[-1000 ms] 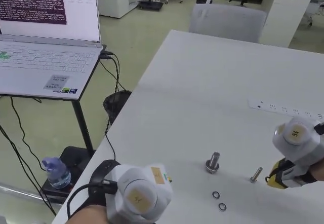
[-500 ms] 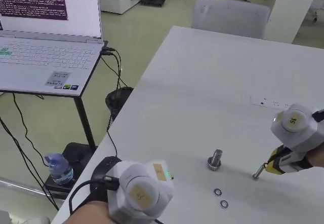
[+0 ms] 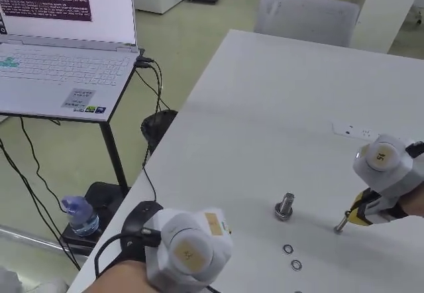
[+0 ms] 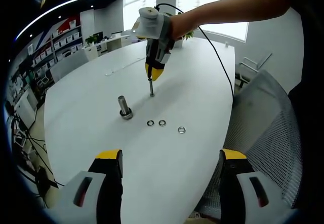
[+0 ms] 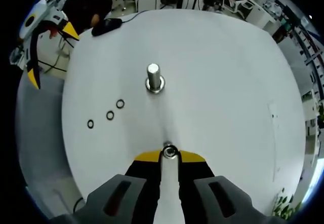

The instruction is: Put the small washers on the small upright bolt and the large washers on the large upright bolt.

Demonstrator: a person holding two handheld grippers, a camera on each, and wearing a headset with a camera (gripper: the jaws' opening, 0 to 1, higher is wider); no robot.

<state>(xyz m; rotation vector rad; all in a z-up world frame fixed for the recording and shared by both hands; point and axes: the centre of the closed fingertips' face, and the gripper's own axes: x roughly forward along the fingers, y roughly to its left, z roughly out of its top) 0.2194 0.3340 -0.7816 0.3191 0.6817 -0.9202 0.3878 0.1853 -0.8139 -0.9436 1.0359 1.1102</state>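
Observation:
On the white table [image 3: 265, 107] the large bolt [image 3: 285, 207] stands upright on its head. Right of it my right gripper [image 3: 349, 219] is shut on the small bolt [image 3: 340, 225], whose lower end rests on the table. In the right gripper view the jaws are pressed together around the small bolt [image 5: 169, 152], with the large bolt [image 5: 155, 78] ahead and three small washers [image 5: 110, 115] lying flat to the left. My left gripper [image 4: 172, 158] is open and holds nothing, near the table's edge. From it I see the washers [image 4: 162, 122], the large bolt [image 4: 124, 107] and the right gripper [image 4: 154, 72].
A power strip [image 3: 358, 132] lies on the table beyond the right gripper. A laptop [image 3: 59, 74] sits on a stand to the left, with cables and a water bottle [image 3: 81, 215] below it. A grey chair [image 3: 305, 18] stands at the far table edge.
The right gripper has moved left from beside the small bolt and now has its jaws shut on it. The left gripper has stayed low at the table's near edge.

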